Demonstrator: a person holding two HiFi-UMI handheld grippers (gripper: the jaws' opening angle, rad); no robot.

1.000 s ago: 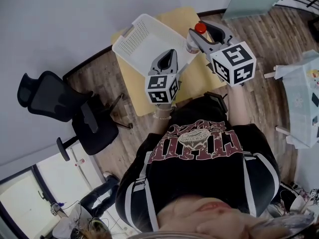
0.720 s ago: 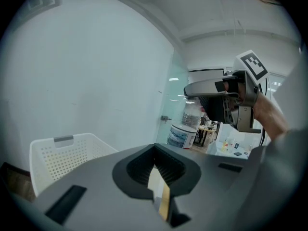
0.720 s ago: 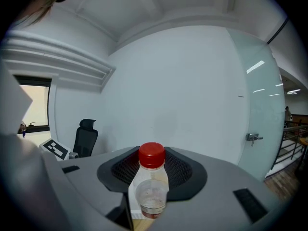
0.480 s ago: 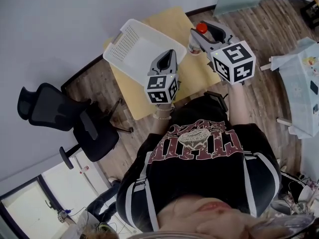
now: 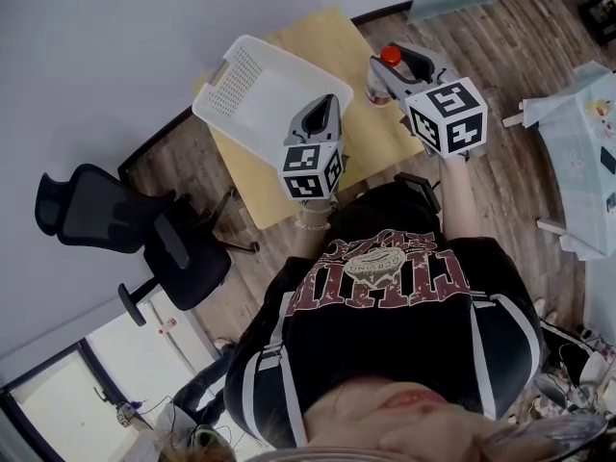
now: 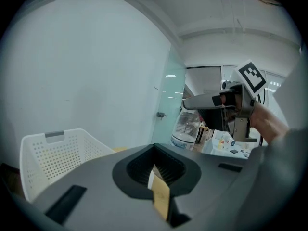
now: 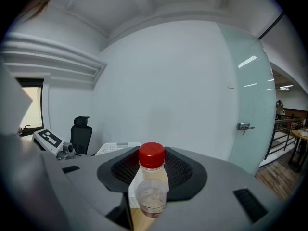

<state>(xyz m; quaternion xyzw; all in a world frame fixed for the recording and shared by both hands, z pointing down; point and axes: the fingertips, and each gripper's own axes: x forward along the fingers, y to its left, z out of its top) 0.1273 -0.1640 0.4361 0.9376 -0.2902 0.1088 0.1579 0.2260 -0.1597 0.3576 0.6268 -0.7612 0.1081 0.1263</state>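
A clear plastic bottle [image 7: 152, 191] with a red cap [image 7: 152, 155] stands up between the jaws of my right gripper [image 7: 152, 177], which is shut on it. In the head view this gripper [image 5: 395, 65] holds the bottle [image 5: 377, 85] above the far right part of a yellow table [image 5: 385, 138]. My left gripper [image 5: 326, 106] hovers over the table's middle, just right of a white perforated basket [image 5: 231, 65]. Its jaws are shut with nothing between them [image 6: 156, 177]. The left gripper view shows the basket [image 6: 53, 158] at left and the held bottle [image 6: 185, 129] at right.
A black office chair [image 5: 106, 210] stands on the wood floor left of the table. A second table with small items [image 5: 587, 162] is at the far right. A white wall and a glass door with a handle [image 7: 244, 126] lie ahead.
Both grippers have swung slightly, so the basket and the left gripper's marker cube now show in the right gripper view. The bottle stays gripped.
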